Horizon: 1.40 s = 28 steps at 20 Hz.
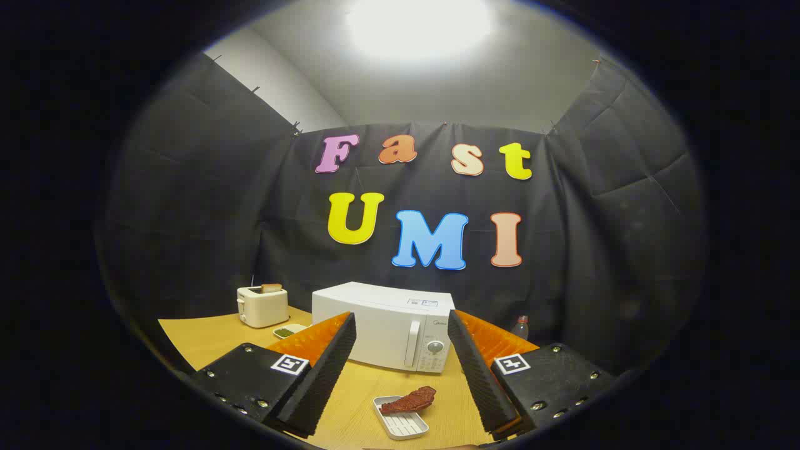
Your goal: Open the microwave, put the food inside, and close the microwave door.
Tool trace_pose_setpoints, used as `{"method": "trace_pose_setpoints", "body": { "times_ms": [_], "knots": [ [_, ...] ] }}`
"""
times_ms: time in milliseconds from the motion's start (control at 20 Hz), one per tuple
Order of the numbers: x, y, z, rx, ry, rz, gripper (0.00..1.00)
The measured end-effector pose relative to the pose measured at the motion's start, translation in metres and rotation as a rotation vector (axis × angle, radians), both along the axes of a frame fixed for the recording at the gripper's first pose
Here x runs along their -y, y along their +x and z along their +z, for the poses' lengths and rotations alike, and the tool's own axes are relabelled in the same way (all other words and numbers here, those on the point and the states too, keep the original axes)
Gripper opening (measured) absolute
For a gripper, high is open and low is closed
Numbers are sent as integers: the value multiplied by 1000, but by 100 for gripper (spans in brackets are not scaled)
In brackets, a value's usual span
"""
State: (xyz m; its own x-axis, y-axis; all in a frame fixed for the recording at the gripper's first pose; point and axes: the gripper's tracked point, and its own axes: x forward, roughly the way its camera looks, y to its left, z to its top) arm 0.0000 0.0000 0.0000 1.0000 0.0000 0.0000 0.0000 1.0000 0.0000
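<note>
A white microwave (387, 325) stands on the wooden table (206, 340) beyond my fingers, its door shut, with a vertical handle (412, 344) and a control panel (434, 355) on its right side. Closer in, a small white ridged tray (400, 425) lies on the table between my fingers, and a reddish-brown piece of food (409, 401) rests across its far end. My gripper (400, 350) is open, held above the table with nothing between its fingers (328, 369).
A white toaster (262, 306) with a slice of bread in it stands behind and left of the microwave. A small dish with something green (287, 331) sits beside it. A bottle (520, 326) peeks out behind my right finger.
</note>
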Motion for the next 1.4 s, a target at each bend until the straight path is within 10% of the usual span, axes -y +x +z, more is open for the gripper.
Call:
{"method": "trace_pose_setpoints", "body": {
  "times_ms": [1400],
  "knots": [
    [-11, 85, -55, -40, 111, 20, 89]
  ]
}}
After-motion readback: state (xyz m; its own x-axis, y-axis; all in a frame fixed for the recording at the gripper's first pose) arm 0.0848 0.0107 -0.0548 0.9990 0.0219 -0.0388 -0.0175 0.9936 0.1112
